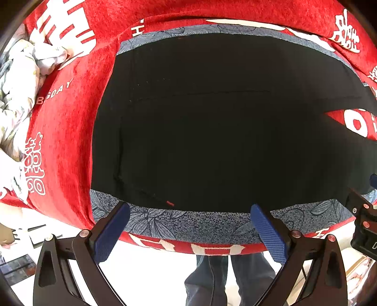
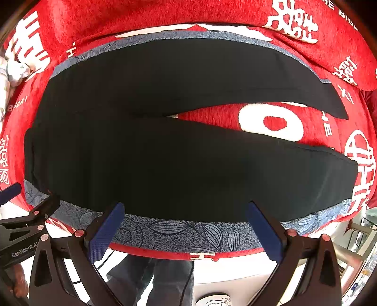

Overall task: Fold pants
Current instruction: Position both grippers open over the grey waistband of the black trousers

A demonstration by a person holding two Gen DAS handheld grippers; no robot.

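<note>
A red blanket (image 2: 146,16) with white lettering covers the bed, and on it a blue-grey leaf-print cloth (image 2: 183,231) lies under the pants (image 2: 146,164). The black pants lie flat on that cloth, long axis running left to right: waist toward the left, two legs splayed in a V toward the right, red showing between them. Both claws hover just off the pants' near edge, empty, fingers spread wide. The left claw (image 1: 189,231) faces the waist end; the right claw (image 2: 185,231) faces the near leg, so it looks better placed to lift that leg onto the far one.
</note>
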